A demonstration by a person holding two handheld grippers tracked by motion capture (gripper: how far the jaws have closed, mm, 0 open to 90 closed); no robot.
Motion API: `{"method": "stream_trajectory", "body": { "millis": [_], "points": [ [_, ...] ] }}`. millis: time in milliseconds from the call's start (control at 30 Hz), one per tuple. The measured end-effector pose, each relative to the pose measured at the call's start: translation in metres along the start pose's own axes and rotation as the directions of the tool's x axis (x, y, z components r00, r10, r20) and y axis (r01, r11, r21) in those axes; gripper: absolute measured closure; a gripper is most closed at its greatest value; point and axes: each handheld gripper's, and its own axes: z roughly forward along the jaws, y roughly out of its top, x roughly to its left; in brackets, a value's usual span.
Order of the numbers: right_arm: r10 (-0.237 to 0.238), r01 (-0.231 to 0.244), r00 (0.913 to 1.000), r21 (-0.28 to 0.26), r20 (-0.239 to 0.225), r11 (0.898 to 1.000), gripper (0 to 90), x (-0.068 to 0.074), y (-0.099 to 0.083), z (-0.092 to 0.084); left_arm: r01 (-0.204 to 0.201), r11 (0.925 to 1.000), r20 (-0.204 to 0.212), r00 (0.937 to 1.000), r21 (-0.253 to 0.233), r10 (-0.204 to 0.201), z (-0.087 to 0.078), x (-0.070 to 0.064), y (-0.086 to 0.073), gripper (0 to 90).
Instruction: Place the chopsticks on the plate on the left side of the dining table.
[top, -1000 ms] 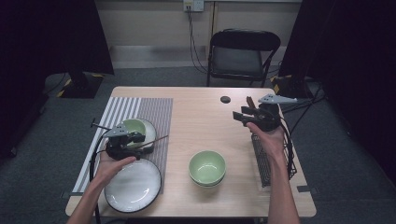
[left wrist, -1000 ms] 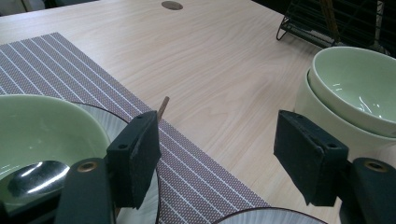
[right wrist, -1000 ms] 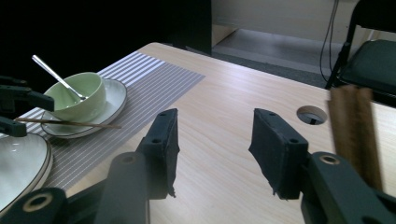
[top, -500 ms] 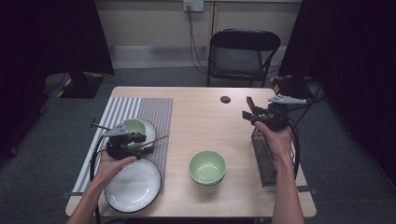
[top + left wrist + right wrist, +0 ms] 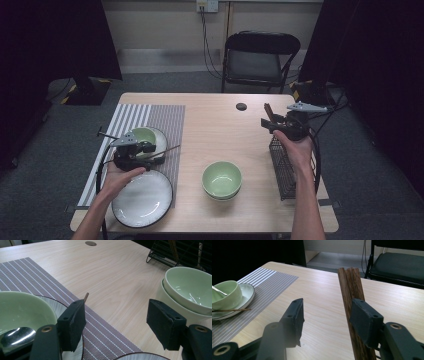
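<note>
The bundle of brown chopsticks (image 5: 350, 287) stood nearly upright, its long axis running from the surface (image 5: 210, 130) up past the jaw tips and tilting a little away from me. It was to the right of the stacked green bowls (image 5: 222, 179) and farther back than they were. It sat between the jaws of my right hand-held gripper (image 5: 328, 315), leaning on one pad with a clear gap to the other. Those jaws had just been opening, so I read them as loose around the sticks rather than clamped on them. The wire rack (image 5: 283, 170) lay just right of the bowls, below that hand, and I could not tell whether the sticks' lower ends rested in it. My left hand-held gripper (image 5: 120, 320) hung well to the left of the bowls, jaws wide with nothing between them, so the right hand was plainly the nearer one.
</note>
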Motion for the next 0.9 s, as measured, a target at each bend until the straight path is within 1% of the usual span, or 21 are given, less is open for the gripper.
{"method": "stream_trajectory", "body": {
  "millis": [67, 100, 133, 167, 233, 267, 300, 333, 400, 467, 533, 567, 633, 667, 733, 800, 900],
  "points": [
    [-0.003, 0.003, 1.0, 0.01, 0.005, 1.0, 44.1, -0.001, 0.0, 0.0, -0.002, 1.0, -0.004, 1.0, 0.004, 0.002, 0.0, 0.0, 0.0, 31.3],
    [-0.003, 0.003, 0.9998, 0.012, 0.018, 1.0, 43.7, -0.001, -0.001, 0.0, -0.005, 1.0, -0.002, 1.0, 0.004, 0.005, 0.0, 0.0, 0.0, 31.3],
    [-0.002, 0.002, 0.9998, 0.002, 0.018, 1.0, 43.7, -0.001, -0.001, 0.0, -0.005, 1.0, -0.001, 1.0, 0.002, 0.005, 0.001, 0.0, 0.0, 31.3],
    [0.0, 0.0, 1.0, -0.001, 0.009, 1.0, 44.2, -0.002, -0.001, 0.0, -0.005, 1.0, -0.002, 1.0, 0.003, 0.005, 0.001, 0.0, 0.0, 31.3],
    [-0.003, 0.003, 1.0, 0.016, 0.008, 1.0, 43.7, -0.001, -0.001, 0.001, -0.007, 1.0, -0.001, 1.0, 0.007, 0.007, 0.001, 0.0, 0.0, 31.3],
    [-0.006, 0.005, 0.9999, 0.024, 0.016, 1.0, 43.7, -0.001, -0.001, 0.001, -0.004, 1.0, 0.0, 1.0, 0.006, 0.004, 0.001, 0.0, 0.0, 31.3],
    [-0.005, 0.005, 0.9999, 0.024, 0.016, 1.0, 43.7, -0.001, -0.001, 0.002, -0.005, 1.0, -0.001, 1.0, 0.008, 0.005, 0.001, 0.0, 0.0, 31.3],
    [0.001, -0.001, 0.9999, 0.025, 0.013, 1.0, 43.2, -0.002, -0.001, 0.002, -0.004, 1.0, -0.001, 1.0, 0.007, 0.004, 0.001, 0.0, 0.0, 31.3],
    [0.005, -0.006, 0.9999, 0.047, 0.012, 0.999, 41.7, -0.002, -0.001, 0.003, -0.005, 1.0, -0.001, 1.0, 0.005, 0.005, 0.001, -0.001, 0.0, 31.3],
    [-0.004, 0.003, 1.0, 0.049, 0.009, 0.999, 43.5, -0.001, -0.001, 0.003, -0.004, 1.0, 0.0, 1.0, 0.004, 0.004, 0.001, -0.001, 0.0, 31.3],
    [-0.006, 0.005, 0.9999, 0.046, 0.012, 0.999, 49.2, -0.001, -0.002, 0.002, -0.006, 1.0, -0.002, 1.0, 0.007, 0.006, 0.001, 0.0, 0.0, 31.3],
    [0.0, 0.0, 1.0, 0.046, 0.004, 0.999, 51.1, -0.002, -0.002, 0.001, -0.008, 0.9999, -0.003, 1.0, 0.009, 0.008, 0.001, 0.0, 0.0, 31.3],
    [0.007, -0.007, 0.9998, 0.037, -0.02, 0.999, 51.9, -0.003, -0.004, -0.001, -0.008, 0.9999, -0.003, 1.0, 0.008, 0.008, 0.001, 0.0, 0.0, 31.3],
    [0.009, -0.008, 0.9996, 0.031, -0.027, 0.999, 54.2, -0.003, -0.004, -0.003, -0.007, 0.9999, -0.002, 1.0, 0.008, 0.007, 0.001, 0.0, 0.0, 31.3],
    [0.004, -0.003, 0.9993, 0.021, -0.037, 1.0, 57.6, -0.002, -0.006, -0.005, -0.004, 0.9999, -0.002, 1.0, 0.009, 0.004, 0.001, -0.001, 0.0, 31.3],
    [0.004, -0.003, 0.9987, 0.027, -0.051, 1.0, 63.1, -0.002, -0.007, -0.007, -0.006, 0.9999, 0.0, 1.0, 0.009, 0.006, 0.002, -0.001, 0.0, 31.3],
    [-0.009, 0.01, 0.9985, 0.028, -0.053, 1.0, 69.3, -0.001, -0.007, -0.012, -0.006, 0.9999, 0.001, 1.0, 0.01, 0.006, 0.002, -0.002, 0.0, 31.3]
  ]
}}
